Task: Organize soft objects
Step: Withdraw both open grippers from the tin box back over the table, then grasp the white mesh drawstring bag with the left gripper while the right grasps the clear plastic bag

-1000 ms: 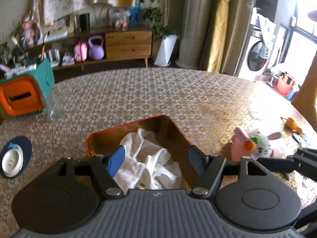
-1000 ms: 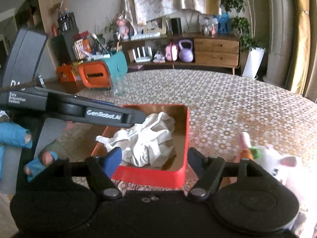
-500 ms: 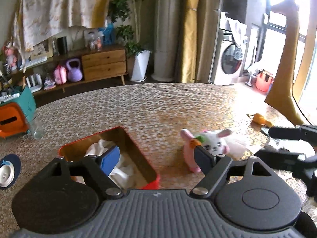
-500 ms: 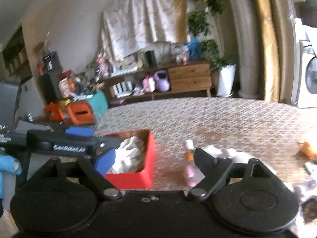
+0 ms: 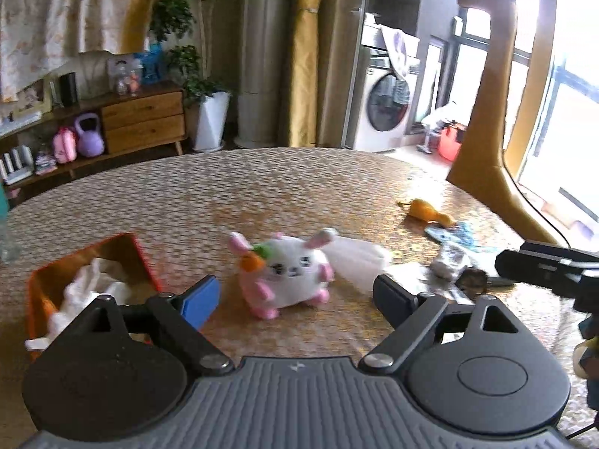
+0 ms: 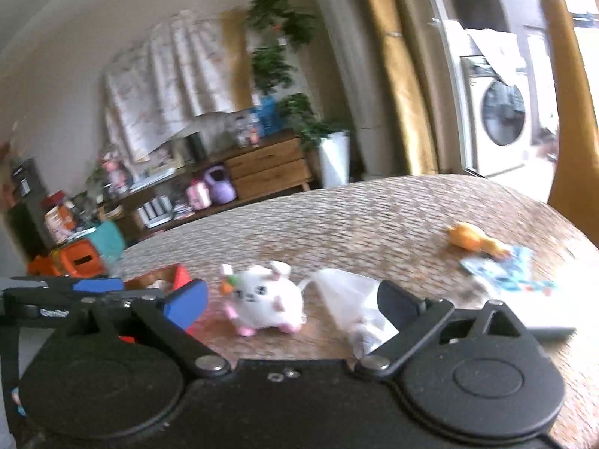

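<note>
White and pink, the plush rabbit (image 5: 288, 273) sits mid-table beside the red box (image 5: 146, 262); it looks light and squashy, so I'd pinch its round body. My left gripper (image 5: 295, 295) and right gripper (image 6: 294, 299) have just been opening, nothing between them

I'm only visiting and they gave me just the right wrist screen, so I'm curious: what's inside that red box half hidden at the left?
Observer: The left wrist view looks into the red box. A crumpled white cloth lies in it.
Visitor: And the tall yellow shape cut off at my top right?
Observer: A giraffe figure standing beyond the table; the left wrist view shows its head.
</note>
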The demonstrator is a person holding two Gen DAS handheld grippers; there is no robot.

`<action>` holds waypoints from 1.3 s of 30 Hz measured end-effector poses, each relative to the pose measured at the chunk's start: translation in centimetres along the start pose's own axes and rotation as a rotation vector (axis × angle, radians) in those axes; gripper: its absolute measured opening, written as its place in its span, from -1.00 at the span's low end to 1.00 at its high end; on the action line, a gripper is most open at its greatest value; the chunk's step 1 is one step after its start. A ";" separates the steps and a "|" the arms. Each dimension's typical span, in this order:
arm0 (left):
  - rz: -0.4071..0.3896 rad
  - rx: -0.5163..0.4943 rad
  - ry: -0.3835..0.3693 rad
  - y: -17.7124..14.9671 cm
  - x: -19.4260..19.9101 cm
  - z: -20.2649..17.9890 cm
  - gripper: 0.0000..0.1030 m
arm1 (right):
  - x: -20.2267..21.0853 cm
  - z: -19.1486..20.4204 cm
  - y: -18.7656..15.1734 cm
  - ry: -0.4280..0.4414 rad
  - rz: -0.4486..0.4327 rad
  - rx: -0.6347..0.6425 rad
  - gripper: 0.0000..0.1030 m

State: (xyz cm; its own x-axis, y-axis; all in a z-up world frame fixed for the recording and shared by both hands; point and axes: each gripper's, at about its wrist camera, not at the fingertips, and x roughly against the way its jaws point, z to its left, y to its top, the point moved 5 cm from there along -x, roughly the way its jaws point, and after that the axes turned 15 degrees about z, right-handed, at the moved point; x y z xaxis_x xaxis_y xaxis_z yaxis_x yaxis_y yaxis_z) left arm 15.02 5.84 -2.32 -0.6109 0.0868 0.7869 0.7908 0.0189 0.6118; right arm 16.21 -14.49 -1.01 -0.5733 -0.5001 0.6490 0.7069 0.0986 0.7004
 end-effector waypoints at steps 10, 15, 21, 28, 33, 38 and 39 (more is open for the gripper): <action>0.032 -0.005 -0.062 1.8 -3.5 -4.5 0.96 | 0.0 -6.7 -3.4 -0.113 0.023 -0.087 0.96; 0.073 0.006 -0.076 3.4 -5.8 -6.5 0.96 | -0.8 -7.8 -4.3 -0.117 0.047 -0.099 0.96; 0.104 0.027 -0.063 5.3 -9.4 -8.7 0.96 | -2.4 -8.5 -4.5 -0.110 0.090 -0.075 0.96; 0.151 0.039 0.035 7.7 -13.8 -10.9 0.96 | -4.5 -8.5 -4.6 -0.088 0.139 -0.030 0.96; 0.194 0.060 0.101 9.2 -17.1 -11.7 0.96 | -6.1 -8.4 -4.6 -0.078 0.174 0.005 0.96; 0.258 0.093 0.140 9.9 -20.3 -11.4 0.96 | -8.1 -8.6 -5.2 -0.076 0.227 0.031 0.96; 0.277 0.101 0.146 10.0 -21.1 -11.3 0.96 | -8.5 -8.6 -5.2 -0.076 0.232 0.037 0.96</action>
State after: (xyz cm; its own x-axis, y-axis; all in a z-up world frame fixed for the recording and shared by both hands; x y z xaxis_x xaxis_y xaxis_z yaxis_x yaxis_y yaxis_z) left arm 35.35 -7.04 -11.87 -0.3652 -0.0409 0.9300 0.9231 0.1134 0.3675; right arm 20.92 -18.18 -12.73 -0.4277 -0.3943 0.8134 0.8087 0.2350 0.5392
